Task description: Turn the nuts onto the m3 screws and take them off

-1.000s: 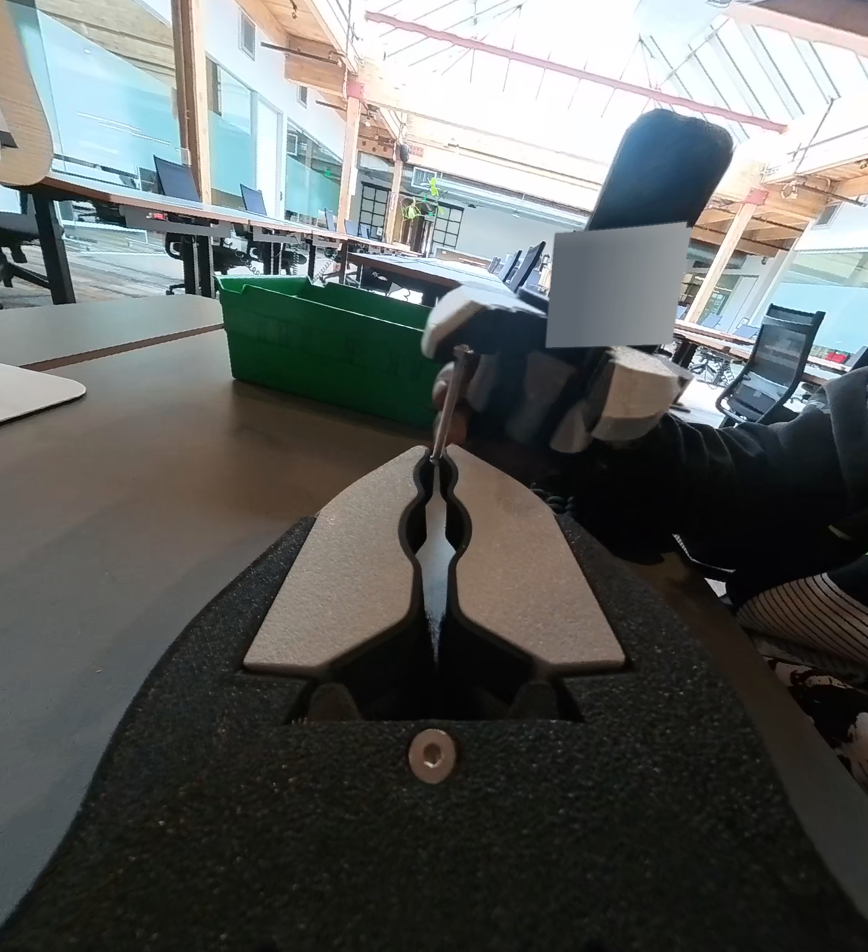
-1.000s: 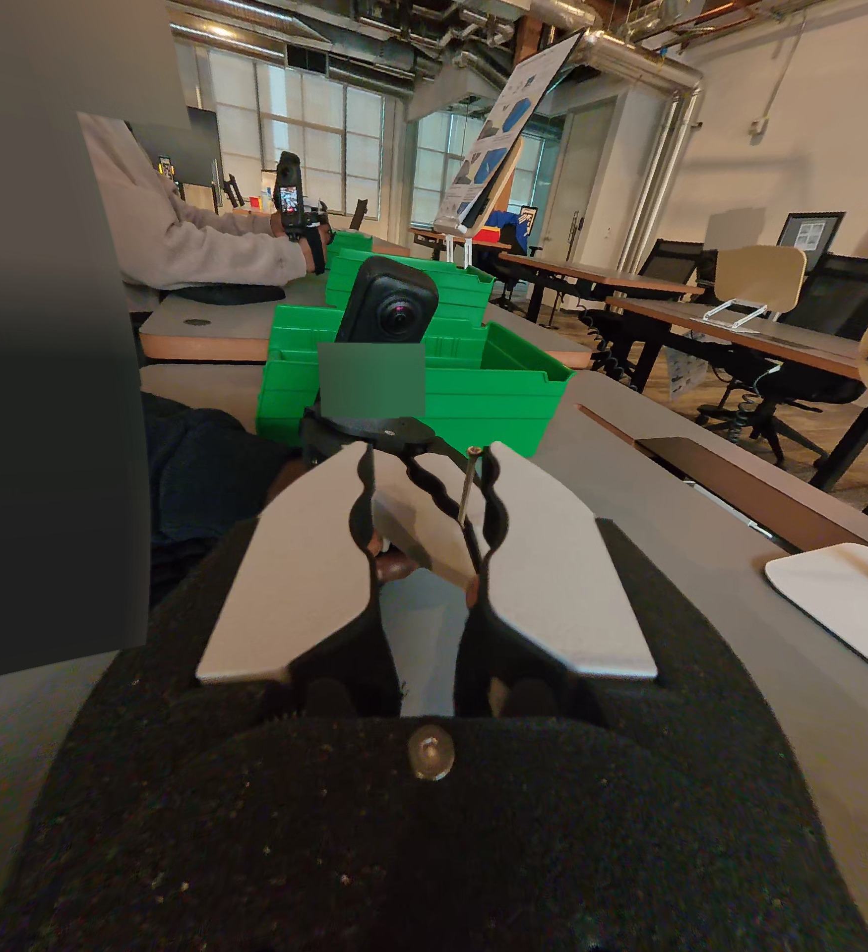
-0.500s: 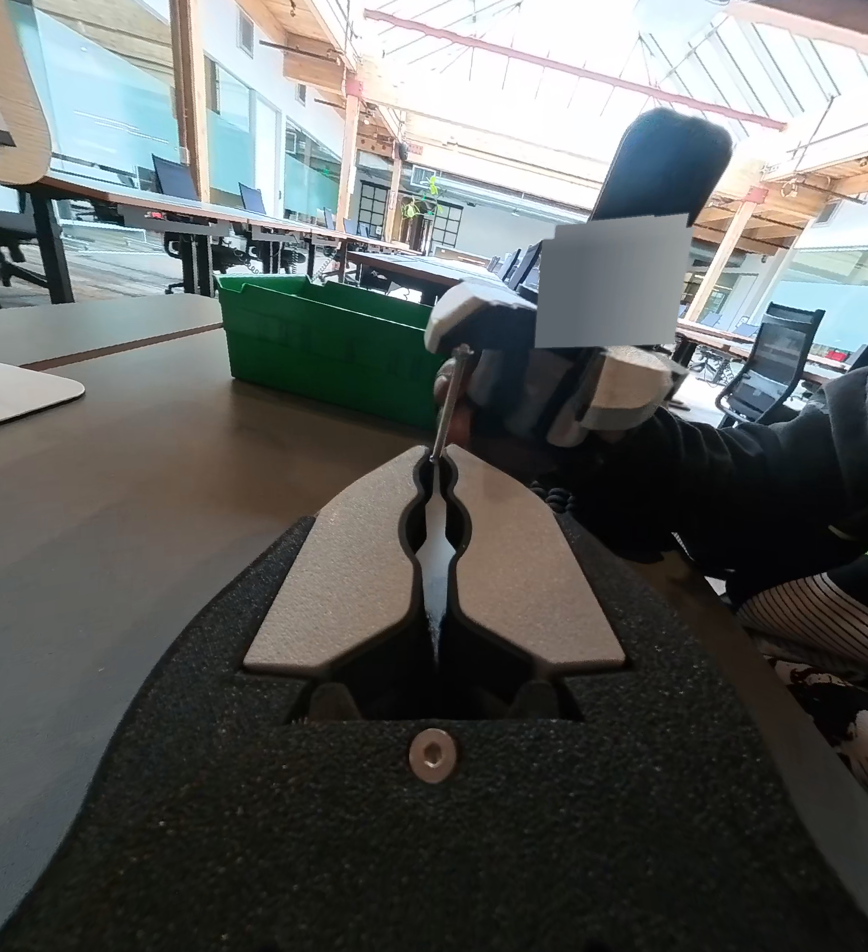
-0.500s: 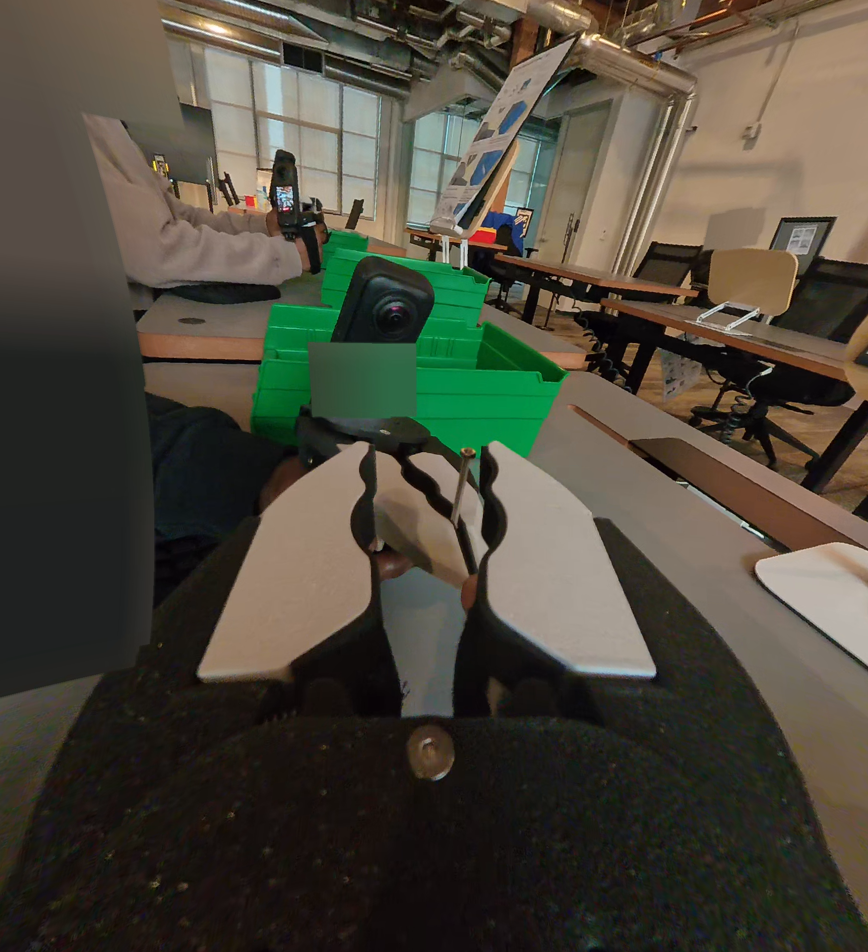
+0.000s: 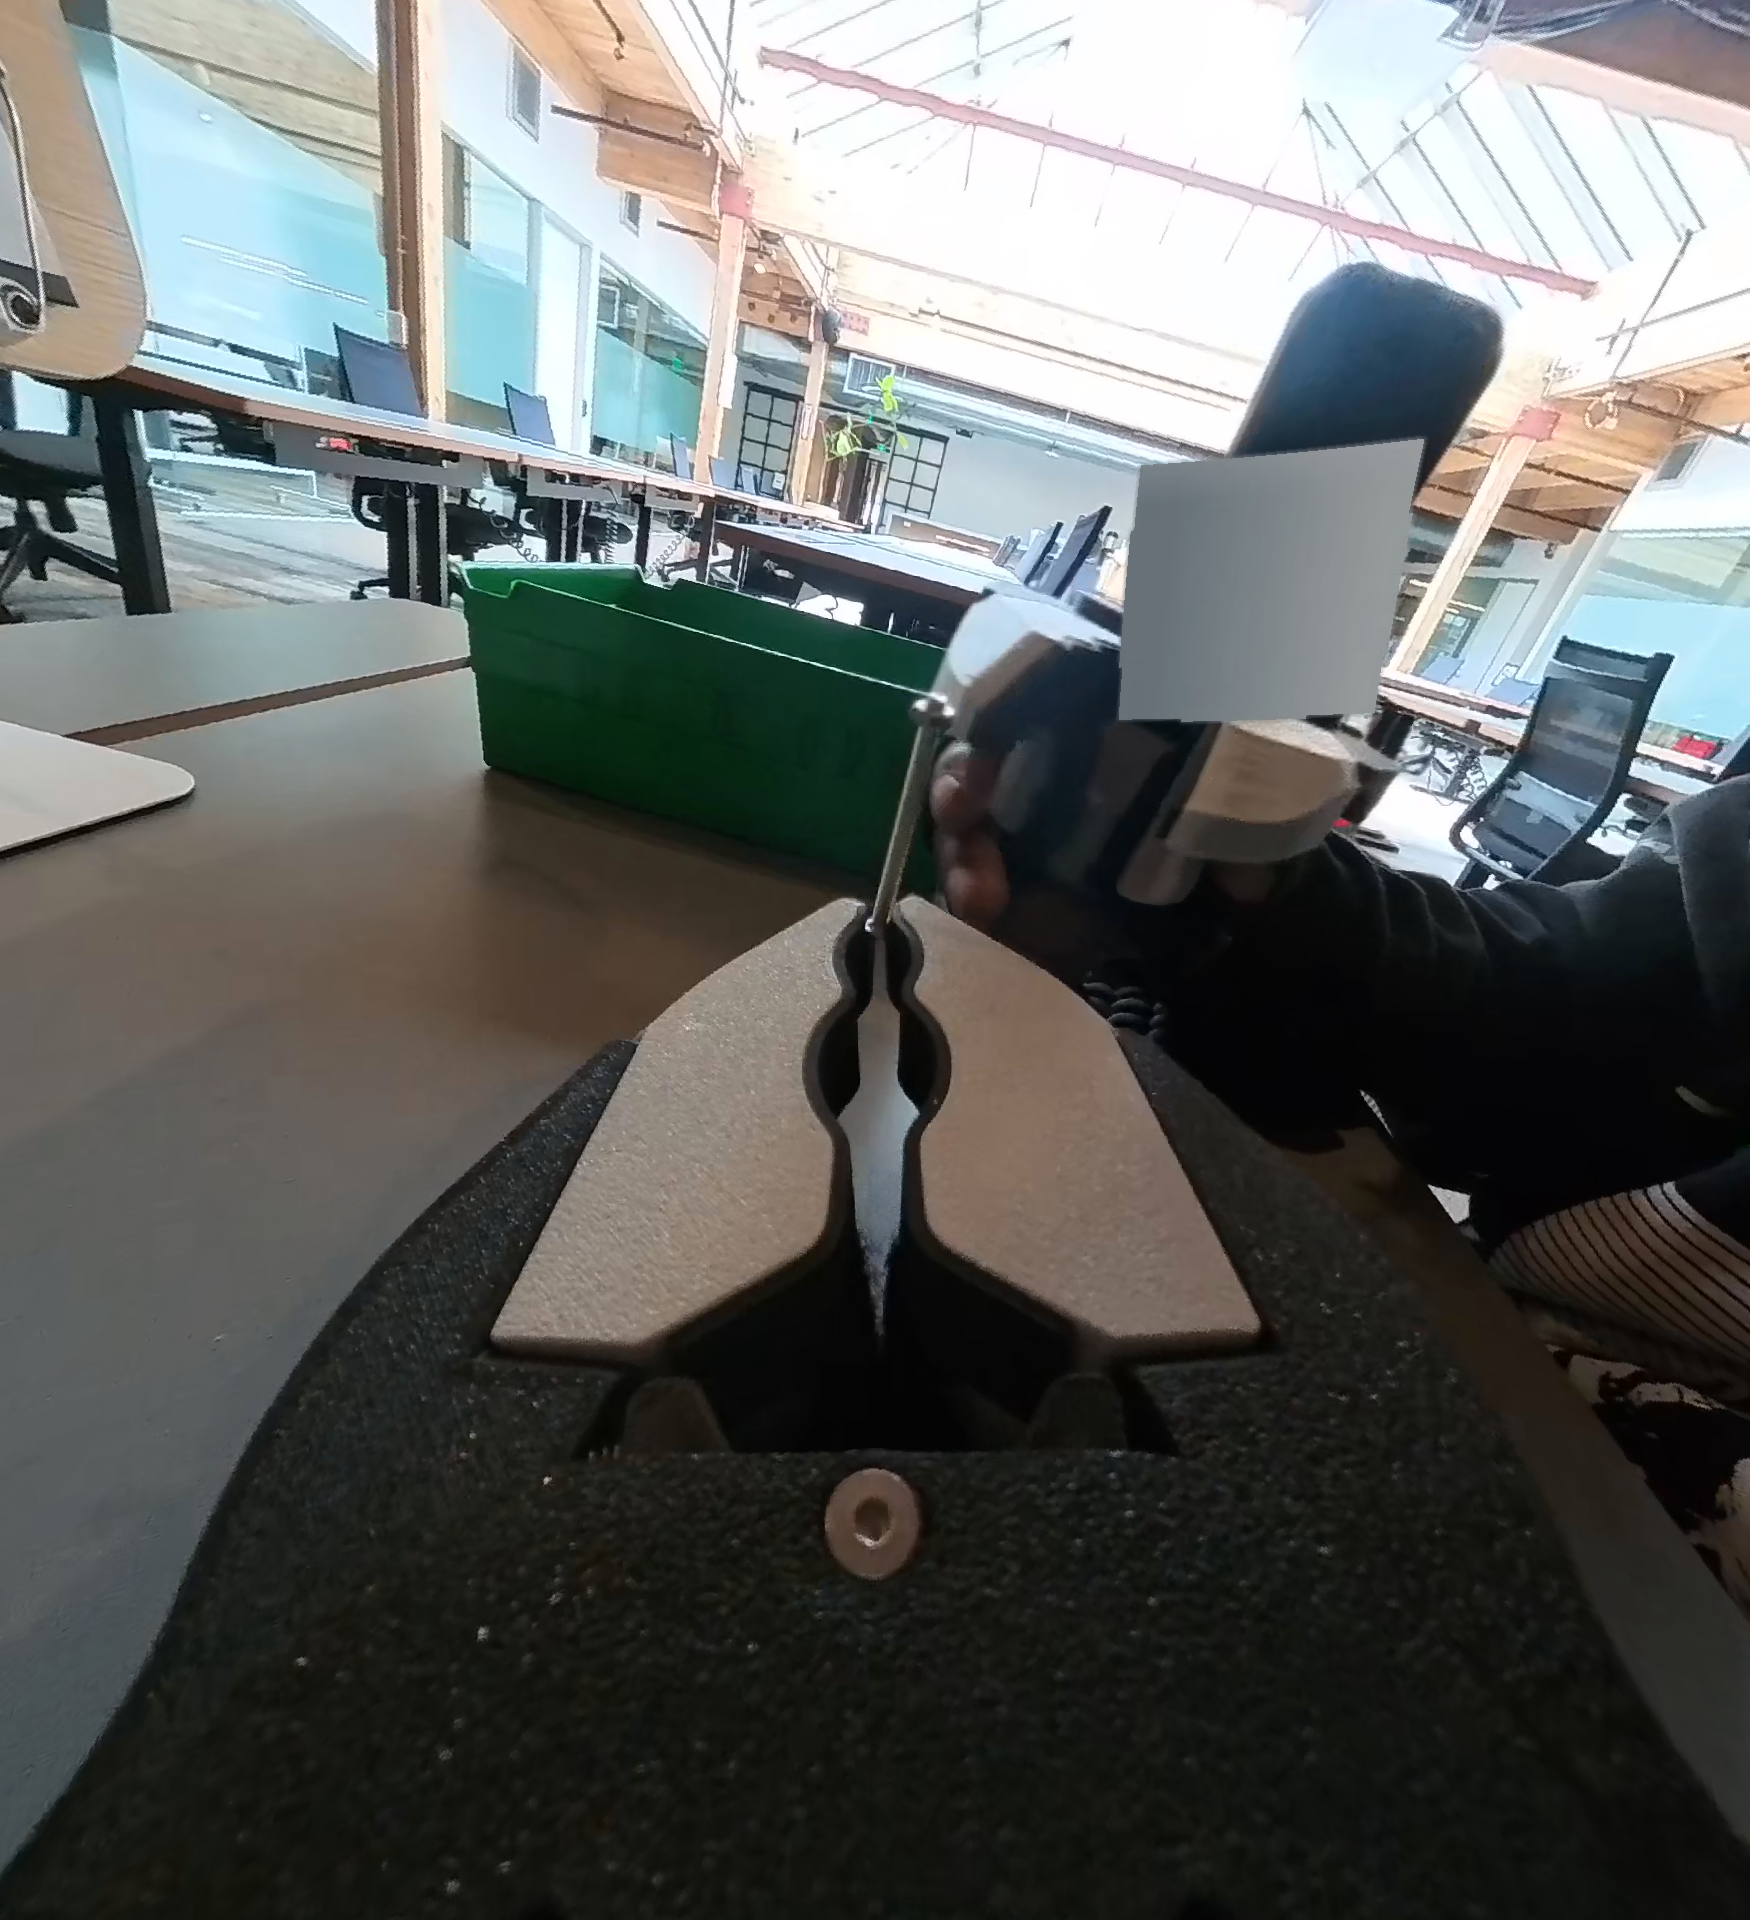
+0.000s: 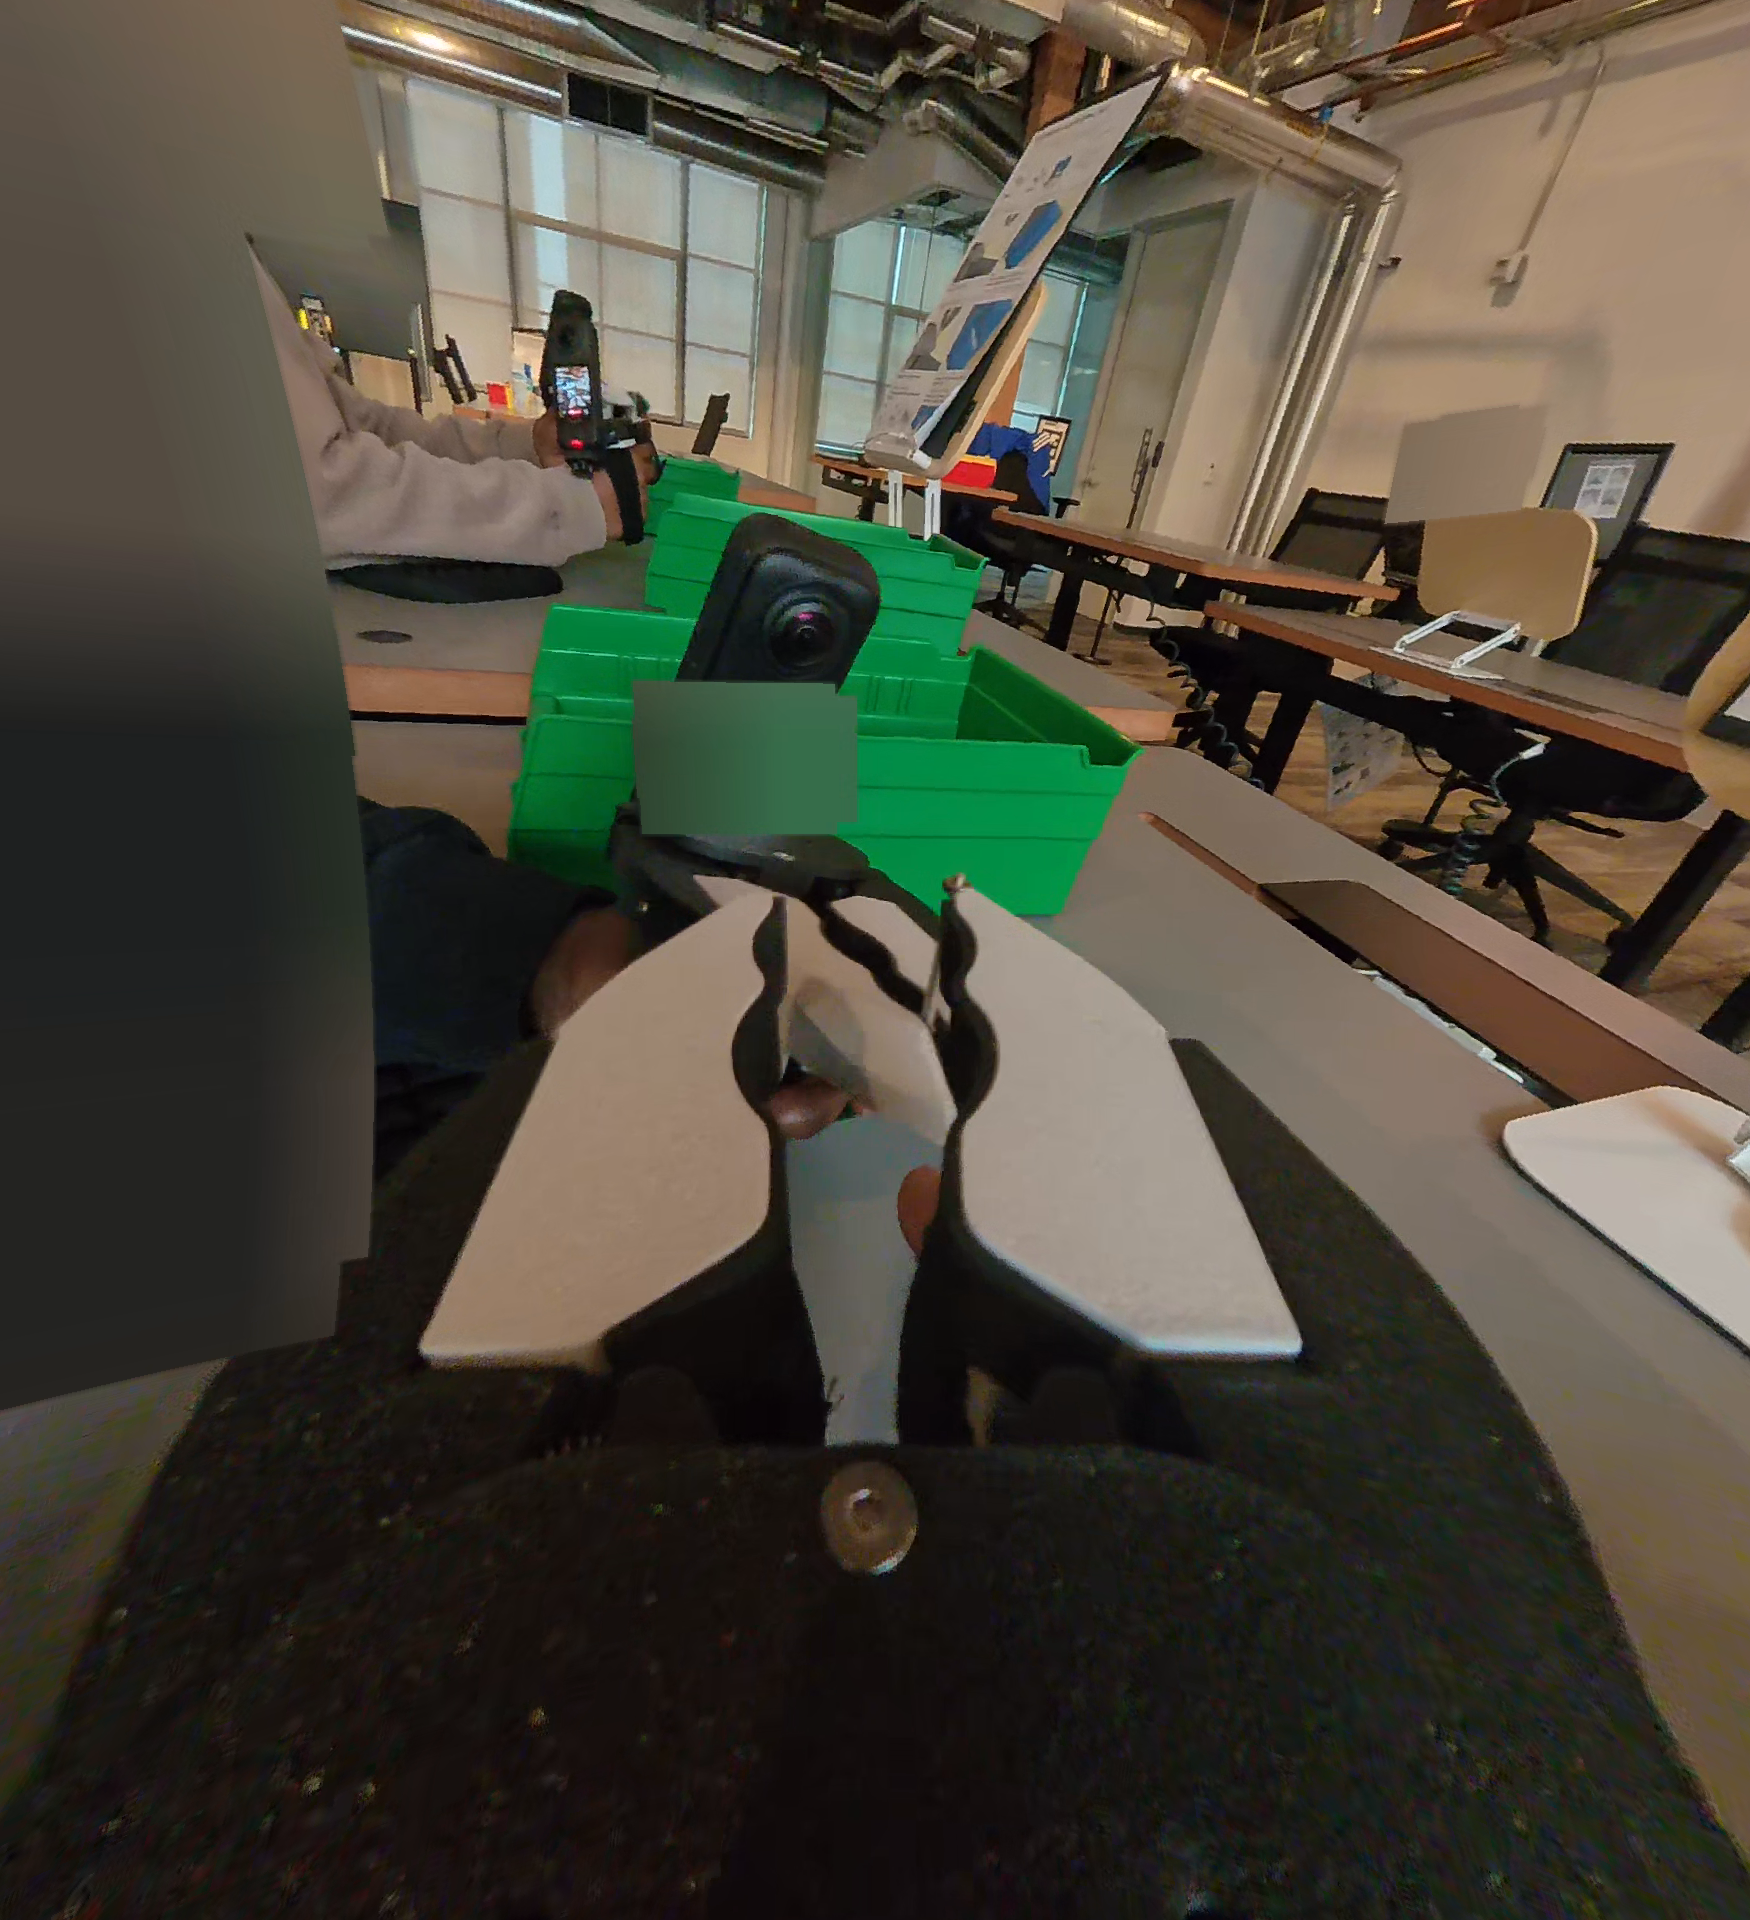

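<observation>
Left wrist view: the left gripper (image 5: 876,928) has its fingers (image 5: 715,1101) pressed together at the tips, pinching the lower end of one thin silver screw (image 5: 904,810). The screw stands nearly upright, leaning slightly right, with its round head at the top. No nut can be made out on it.

Just behind the screw is the right gripper (image 5: 964,717), held in a dark-sleeved hand; whether its tip touches the screw head I cannot tell. In the right wrist view, the right gripper's (image 6: 866,914) fingers (image 6: 1058,1122) stand partly apart, with the left gripper's tips and the screw (image 6: 938,951) between them. The screw runs along the inner edge of the right-hand finger; contact is unclear.

One green bin (image 5: 663,717) sits toward the far edge of the dark surface (image 5: 227,1018), and one white pad (image 5: 9,790) lies at its left edge. The right wrist view shows more green bins (image 6: 975,790) stacked behind; I cannot count them surely.
</observation>
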